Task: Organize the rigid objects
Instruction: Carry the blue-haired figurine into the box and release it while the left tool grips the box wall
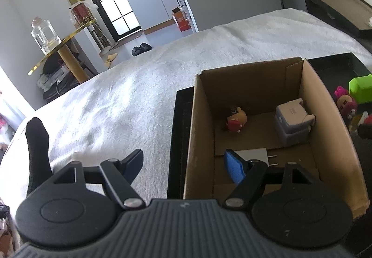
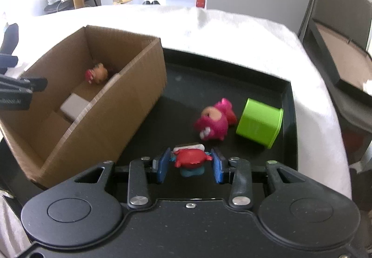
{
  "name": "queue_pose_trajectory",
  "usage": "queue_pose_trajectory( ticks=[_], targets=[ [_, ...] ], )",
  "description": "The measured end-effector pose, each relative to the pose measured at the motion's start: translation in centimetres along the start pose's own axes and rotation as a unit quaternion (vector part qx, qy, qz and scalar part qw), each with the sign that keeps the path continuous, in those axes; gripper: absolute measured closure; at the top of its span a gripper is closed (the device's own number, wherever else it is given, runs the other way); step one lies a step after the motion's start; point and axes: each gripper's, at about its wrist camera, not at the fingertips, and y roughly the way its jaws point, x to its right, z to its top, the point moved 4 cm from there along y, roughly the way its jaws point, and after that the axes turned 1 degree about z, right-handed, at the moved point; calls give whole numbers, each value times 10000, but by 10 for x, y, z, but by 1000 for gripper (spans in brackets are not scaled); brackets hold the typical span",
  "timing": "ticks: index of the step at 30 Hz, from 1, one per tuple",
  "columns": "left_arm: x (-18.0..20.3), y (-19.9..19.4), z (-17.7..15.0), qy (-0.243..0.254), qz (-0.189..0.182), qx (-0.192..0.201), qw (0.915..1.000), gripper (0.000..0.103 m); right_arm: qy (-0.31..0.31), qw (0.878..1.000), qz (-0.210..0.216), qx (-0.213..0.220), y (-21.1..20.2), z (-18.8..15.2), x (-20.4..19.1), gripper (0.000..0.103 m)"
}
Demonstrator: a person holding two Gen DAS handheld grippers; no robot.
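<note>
My right gripper is shut on a small red crab toy with a teal base, its blue pads against the claws, just above the black tray. A flat white piece lies right behind the toy. Further right on the tray lie a pink plush-like figure and a green cup on its side. The cardboard box holds an orange and red figurine, a grey and white block and a white plug. My left gripper hangs open over the box's near left wall, holding nothing.
Box and tray rest on a white blanket that covers the surface. A black sock-like shape lies at the blanket's left edge. A gold-rimmed side table with a glass jar stands beyond, and a dark open case sits to the right.
</note>
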Motion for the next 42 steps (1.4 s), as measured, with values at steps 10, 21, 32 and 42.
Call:
queue_pose_trajectory(
  ticks=[10,21,32,42],
  targets=[
    [-13,2,-11,-192,-108,-2,9998,28,-186,9993,-55,334,-21,31,-24,65],
    [-22,0,-15,-418,-235,88,9988,28,-382,9974,-118,602,-32,54,-50,65],
    [-24,5,-23,-565,-505,118,9971,32,-607,9952,-94,755,-29,73,-77,65],
    [-28,6,-24,-769,-881,110,9931,69,-810,9941,244,673,-14,79,-108,65]
  ],
)
